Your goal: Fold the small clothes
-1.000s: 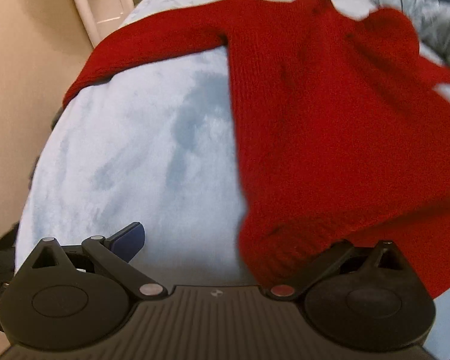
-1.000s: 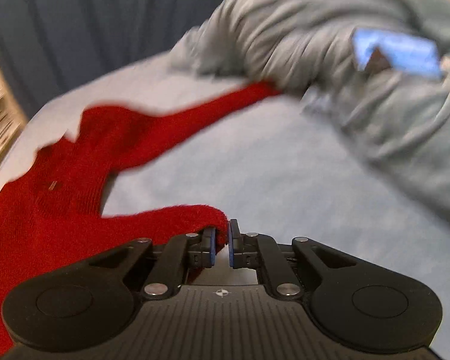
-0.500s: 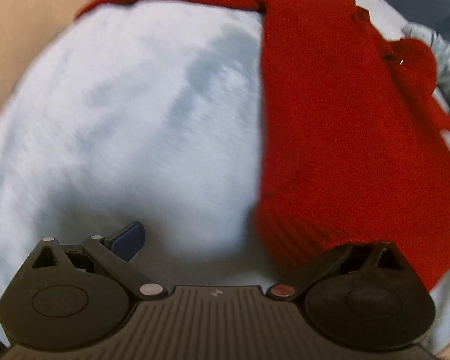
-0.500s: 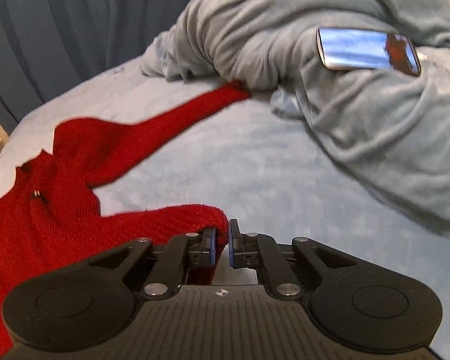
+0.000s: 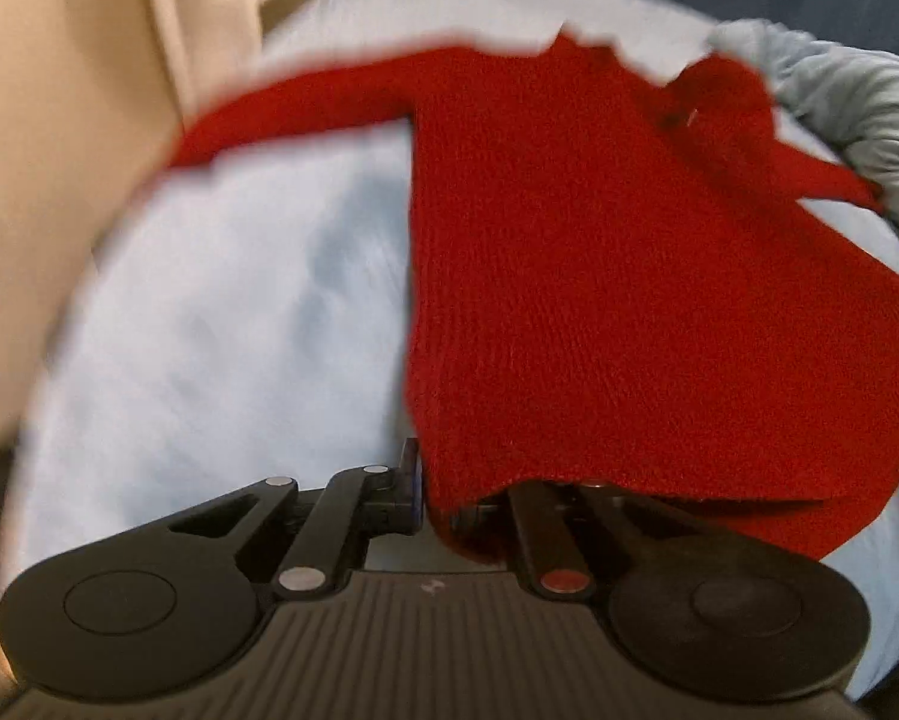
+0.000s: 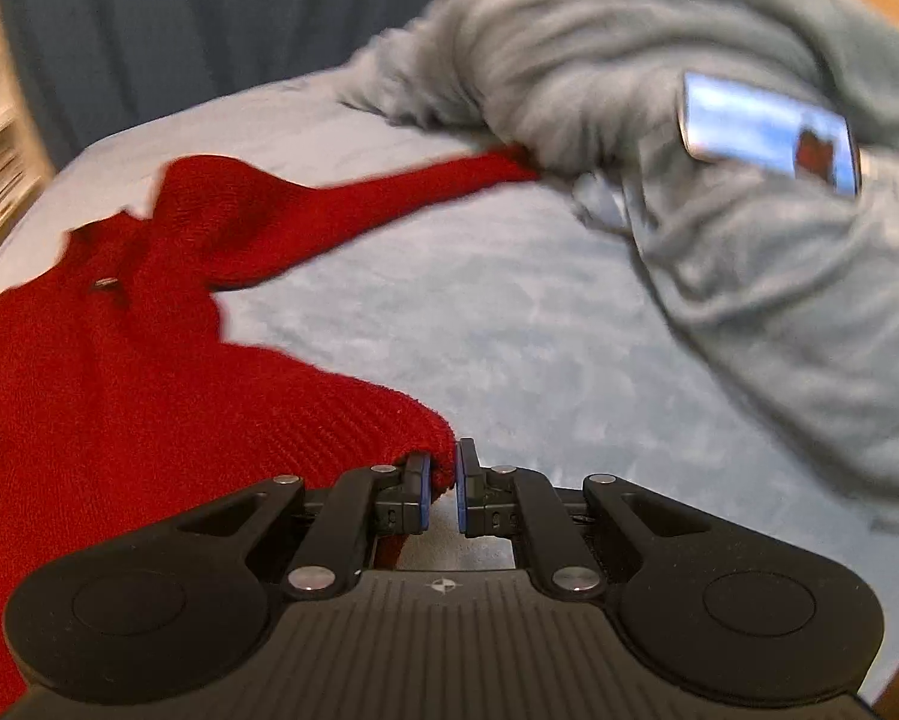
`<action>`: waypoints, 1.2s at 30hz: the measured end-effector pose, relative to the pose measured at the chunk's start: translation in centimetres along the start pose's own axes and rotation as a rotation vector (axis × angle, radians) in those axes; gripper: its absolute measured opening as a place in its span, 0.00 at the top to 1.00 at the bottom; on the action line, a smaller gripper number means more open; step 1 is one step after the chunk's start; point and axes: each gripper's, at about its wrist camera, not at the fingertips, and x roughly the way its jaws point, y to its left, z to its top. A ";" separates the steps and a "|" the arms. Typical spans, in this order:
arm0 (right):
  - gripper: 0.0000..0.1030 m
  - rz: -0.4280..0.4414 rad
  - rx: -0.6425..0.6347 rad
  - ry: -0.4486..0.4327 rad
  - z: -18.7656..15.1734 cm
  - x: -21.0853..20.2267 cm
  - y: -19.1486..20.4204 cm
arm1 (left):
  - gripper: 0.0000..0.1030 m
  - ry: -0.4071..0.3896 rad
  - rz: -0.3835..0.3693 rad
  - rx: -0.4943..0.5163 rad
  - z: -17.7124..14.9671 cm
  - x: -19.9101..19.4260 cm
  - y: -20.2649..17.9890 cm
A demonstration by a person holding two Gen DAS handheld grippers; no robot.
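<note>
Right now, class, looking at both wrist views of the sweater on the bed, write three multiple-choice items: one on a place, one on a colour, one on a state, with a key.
1. Where does the phone lie?
A. on the rumpled grey blanket
B. on the sweater
C. on the floor

2. What colour is the sweater?
A. blue
B. red
C. white

3. How do the right tongs stand?
A. wide open above the bed
B. shut on nothing
C. shut on the sweater's hem corner

Key:
1 A, the phone rests on the folds of the grey blanket.
2 B, the red sweater is spread over the pale blue bed cover.
3 C, the right tongs pinch red knit between their blue pads; the left tongs grip the hem too.
</note>
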 end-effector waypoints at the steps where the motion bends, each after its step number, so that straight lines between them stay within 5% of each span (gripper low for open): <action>1: 0.93 0.017 -0.022 -0.005 -0.1 -1.7 0.1 | 0.97 -0.044 0.036 0.033 0.1 -2.3 0.7; 6: 0.93 0.050 -0.135 0.057 -4.9 -8.4 1.0 | 0.97 -0.095 0.115 0.077 -2.0 -7.1 5.2; 11: 0.93 -0.025 -0.176 0.257 -12.3 -4.1 1.4 | 0.97 0.015 0.152 0.121 -5.9 -1.9 5.1; 15: 0.93 -0.049 -0.199 0.240 -12.2 -4.4 2.8 | 0.97 -0.016 0.152 0.164 -7.2 -2.5 4.2; 21: 0.93 0.039 -0.239 0.167 -11.2 -9.7 2.8 | 0.97 -0.090 0.095 0.156 -7.4 -7.8 5.1; 25: 0.93 0.016 -0.228 0.249 -13.5 -7.0 2.6 | 0.96 -0.020 0.148 0.173 -8.5 -4.4 4.4; 27: 0.93 0.011 -0.201 0.362 -14.5 -5.0 2.5 | 0.90 0.037 0.171 0.186 -9.2 -3.0 4.3; 28: 0.92 0.013 -0.188 0.415 -14.7 -4.6 2.3 | 0.70 0.045 0.169 0.187 -9.2 -2.6 4.8; 29: 0.87 0.037 -0.176 0.438 -14.7 -4.7 2.0 | 0.40 0.028 0.168 0.183 -9.4 -3.0 5.2; 30: 0.80 0.062 -0.165 0.442 -14.5 -5.1 1.5 | 0.24 -0.003 0.170 0.182 -9.5 -3.6 5.6; 31: 0.65 0.074 -0.152 0.428 -14.1 -5.8 1.0 | 0.04 -0.037 0.188 0.183 -9.5 -4.4 5.8; 32: 0.56 0.075 -0.130 0.390 -13.1 -6.6 0.2 | 0.00 -0.083 0.213 0.183 -9.5 -5.2 6.1; 36: 0.56 0.069 0.049 0.199 -7.8 -6.8 -2.6 | 0.00 -0.144 0.195 0.128 -7.7 -6.7 6.4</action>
